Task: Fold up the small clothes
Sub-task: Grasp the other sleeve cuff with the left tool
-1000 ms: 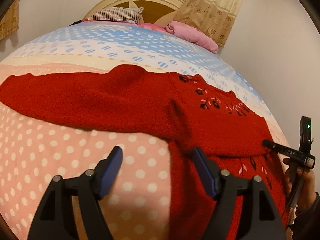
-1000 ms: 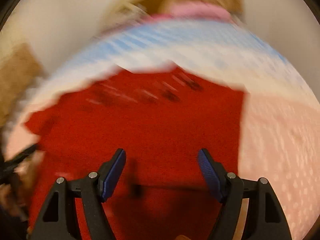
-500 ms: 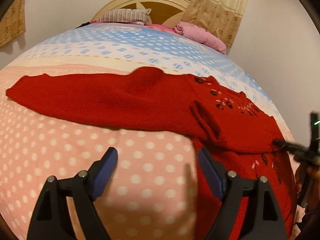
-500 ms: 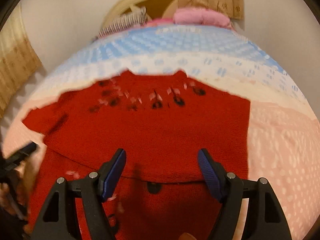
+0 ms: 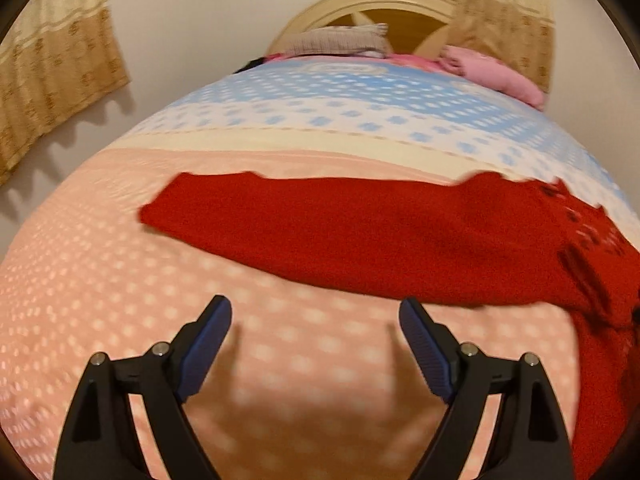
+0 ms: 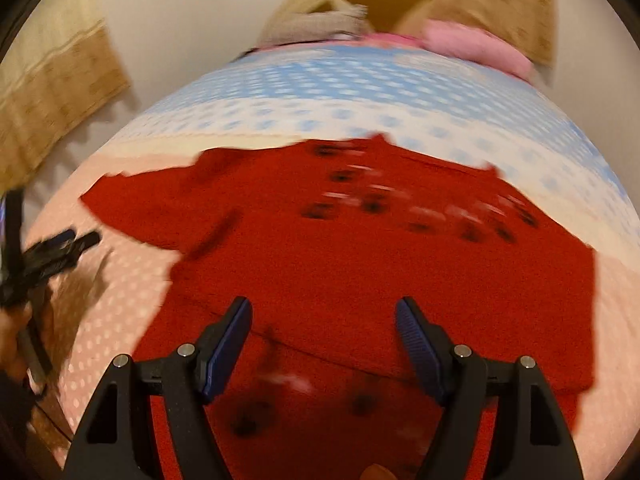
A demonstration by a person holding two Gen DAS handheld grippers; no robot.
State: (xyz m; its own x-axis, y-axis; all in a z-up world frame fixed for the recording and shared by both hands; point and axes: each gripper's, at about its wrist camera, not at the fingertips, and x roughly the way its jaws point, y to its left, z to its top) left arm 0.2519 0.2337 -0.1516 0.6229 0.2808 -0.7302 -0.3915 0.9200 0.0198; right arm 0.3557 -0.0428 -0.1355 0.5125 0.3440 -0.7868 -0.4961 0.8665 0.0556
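A small red knit sweater [image 6: 380, 272] with dark flower marks lies flat on the bed. Its right side is folded over the body. Its left sleeve [image 5: 320, 228] stretches out to the left across the pink dotted cover. My left gripper [image 5: 316, 344] is open and empty, above the bare cover just in front of that sleeve; it also shows at the left edge of the right wrist view [image 6: 52, 252]. My right gripper [image 6: 324, 336] is open and empty, above the sweater's lower body.
The bed cover [image 5: 120, 300] is pink with white dots near me and blue and white farther back. A striped pillow [image 5: 340, 40], a pink bundle [image 5: 492, 72] and the wooden headboard [image 5: 380, 4] are at the far end. Curtains [image 5: 48, 80] hang on the left wall.
My left gripper has swung left, off the sweater body to in front of the outstretched sleeve. My right gripper has shifted slightly; the sweater has stayed in place.
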